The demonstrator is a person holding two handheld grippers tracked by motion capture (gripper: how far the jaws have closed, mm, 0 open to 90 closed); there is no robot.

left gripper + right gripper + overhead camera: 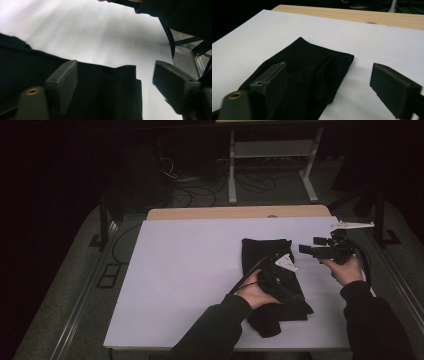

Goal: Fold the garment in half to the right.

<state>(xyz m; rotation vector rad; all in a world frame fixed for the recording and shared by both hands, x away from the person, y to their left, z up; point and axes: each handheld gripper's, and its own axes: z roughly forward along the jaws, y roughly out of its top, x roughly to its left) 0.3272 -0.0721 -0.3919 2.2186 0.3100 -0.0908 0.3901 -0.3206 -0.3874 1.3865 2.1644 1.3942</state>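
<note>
A black folded cloth [272,270] lies flat on the white table [185,270].

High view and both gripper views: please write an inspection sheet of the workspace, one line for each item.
Surface: white board lying on a wooden table; the wood shows along the far edge.
Job's things: one folded black cloth lying flat on the board, right of centre.
Clutter: nothing seen.
Grippers: left gripper open, low over the cloth's near part; right gripper open, held above the board to the right of the cloth.
Cables: a black cable trails from the left gripper; loose cables on the floor behind the table.
Surroundings: dark room, a white frame stand behind.
</note>
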